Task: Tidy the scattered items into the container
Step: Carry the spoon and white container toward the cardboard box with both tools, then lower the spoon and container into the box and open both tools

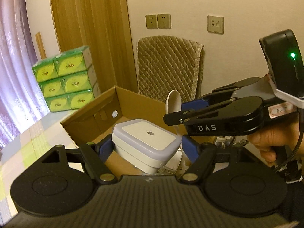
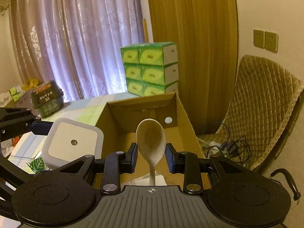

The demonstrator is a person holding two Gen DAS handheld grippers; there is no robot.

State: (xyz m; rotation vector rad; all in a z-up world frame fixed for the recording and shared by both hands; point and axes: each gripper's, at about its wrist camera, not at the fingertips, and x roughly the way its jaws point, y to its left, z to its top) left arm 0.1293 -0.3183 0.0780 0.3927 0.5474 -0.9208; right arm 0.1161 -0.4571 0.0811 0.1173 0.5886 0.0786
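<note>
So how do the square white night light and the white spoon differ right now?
The square white night light is boxy and tilted in the left hand-held gripper; the white spoon is slim, bowl up, in the right hand-held gripper. Both are held over the brown cardboard box.

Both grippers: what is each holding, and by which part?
Left gripper: white square plug-in night light, by its sides. Right gripper: white spoon, apparently by its neck.
</note>
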